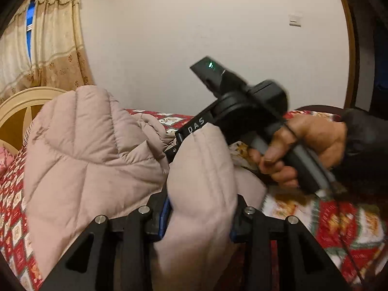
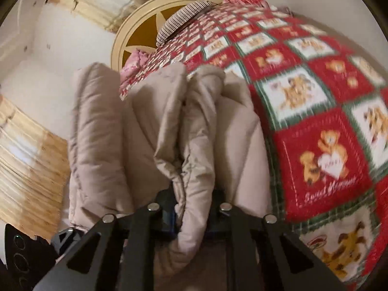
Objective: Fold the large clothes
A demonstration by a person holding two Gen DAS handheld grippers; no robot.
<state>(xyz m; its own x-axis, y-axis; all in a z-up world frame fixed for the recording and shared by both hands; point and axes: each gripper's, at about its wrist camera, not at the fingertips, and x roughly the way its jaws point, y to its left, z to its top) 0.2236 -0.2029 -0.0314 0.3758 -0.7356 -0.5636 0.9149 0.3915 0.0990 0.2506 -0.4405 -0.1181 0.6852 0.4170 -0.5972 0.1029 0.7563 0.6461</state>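
- My left claw (image 1: 198, 214) is clamped on a thick fold of the beige padded coat (image 1: 92, 145), which bulges up just ahead of it.
- My right claw (image 2: 191, 214) is pinched on another fold of that coat, its bulk hanging in front.
- Under both lies the bed's red teddy-bear quilt (image 2: 322, 160).
- A hand (image 1: 303, 145) grips the right claw's handle.
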